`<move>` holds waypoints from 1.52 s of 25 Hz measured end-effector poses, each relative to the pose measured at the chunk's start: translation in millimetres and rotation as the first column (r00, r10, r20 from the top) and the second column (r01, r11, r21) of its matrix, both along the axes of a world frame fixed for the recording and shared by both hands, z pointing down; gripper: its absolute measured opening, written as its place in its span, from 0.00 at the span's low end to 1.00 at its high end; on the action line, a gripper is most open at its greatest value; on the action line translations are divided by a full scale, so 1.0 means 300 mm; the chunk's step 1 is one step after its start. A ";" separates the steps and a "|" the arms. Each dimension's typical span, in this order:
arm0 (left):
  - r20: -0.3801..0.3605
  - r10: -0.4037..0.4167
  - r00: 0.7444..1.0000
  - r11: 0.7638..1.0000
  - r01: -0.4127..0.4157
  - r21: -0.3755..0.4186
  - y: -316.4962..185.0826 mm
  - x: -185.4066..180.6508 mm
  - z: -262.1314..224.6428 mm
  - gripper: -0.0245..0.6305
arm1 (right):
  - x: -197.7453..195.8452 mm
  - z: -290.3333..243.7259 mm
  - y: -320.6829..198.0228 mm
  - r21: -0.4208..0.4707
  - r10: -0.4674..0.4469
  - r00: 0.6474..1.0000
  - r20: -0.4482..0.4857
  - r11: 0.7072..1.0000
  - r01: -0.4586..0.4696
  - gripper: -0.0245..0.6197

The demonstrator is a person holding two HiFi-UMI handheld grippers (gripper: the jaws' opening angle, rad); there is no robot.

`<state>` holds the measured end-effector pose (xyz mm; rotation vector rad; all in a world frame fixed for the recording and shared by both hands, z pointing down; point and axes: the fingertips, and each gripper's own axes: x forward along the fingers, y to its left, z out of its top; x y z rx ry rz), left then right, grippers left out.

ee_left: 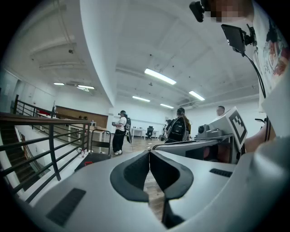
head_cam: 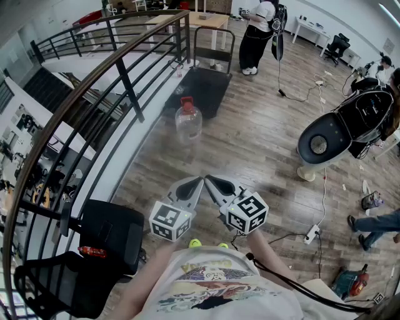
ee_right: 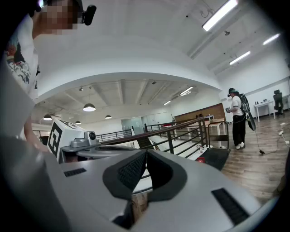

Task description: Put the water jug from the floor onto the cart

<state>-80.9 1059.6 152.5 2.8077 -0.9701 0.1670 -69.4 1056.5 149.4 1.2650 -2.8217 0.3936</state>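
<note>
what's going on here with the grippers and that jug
A person holds a gripper in each hand, close to the body. The left gripper and the right gripper are both shut and empty, tips nearly together. The water jug stands untouched on the wooden floor ahead, beside the railing, just short of the black cart. Nothing has been lifted yet.

water jug (head_cam: 188,122): upright on floor (head_cam: 262,150), near railing-side edge, at near end of cart (head_cam: 201,86); contact unclear
cart: beyond jug, alongside railing (head_cam: 128,84), handle at far end
table (head_cam: 199,19): behind cart
left gripper (head_cam: 200,180), right gripper (head_cam: 207,179): side by side, tips close together, near side of jug, well apart from it
person (head_cam: 257,34): right of cart, far end of floor
power strip (head_cam: 311,234): on floor, right of right gripper
</note>
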 end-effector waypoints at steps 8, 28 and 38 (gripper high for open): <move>-0.010 0.001 1.000 1.000 -0.001 0.002 -0.016 -0.014 -0.028 0.06 | -0.014 -0.028 -0.016 0.001 0.003 1.000 0.007 1.000 -0.003 0.08; -0.024 -0.034 0.999 0.997 0.035 0.072 -0.053 -0.075 -0.027 0.06 | -0.052 0.039 -0.071 -0.049 0.041 0.998 -0.055 0.998 -0.044 0.08; -0.004 -0.067 0.998 0.997 0.067 0.037 -0.268 -0.030 0.023 0.06 | -0.026 0.097 -0.274 -0.090 -0.003 0.999 -0.034 0.996 0.000 0.08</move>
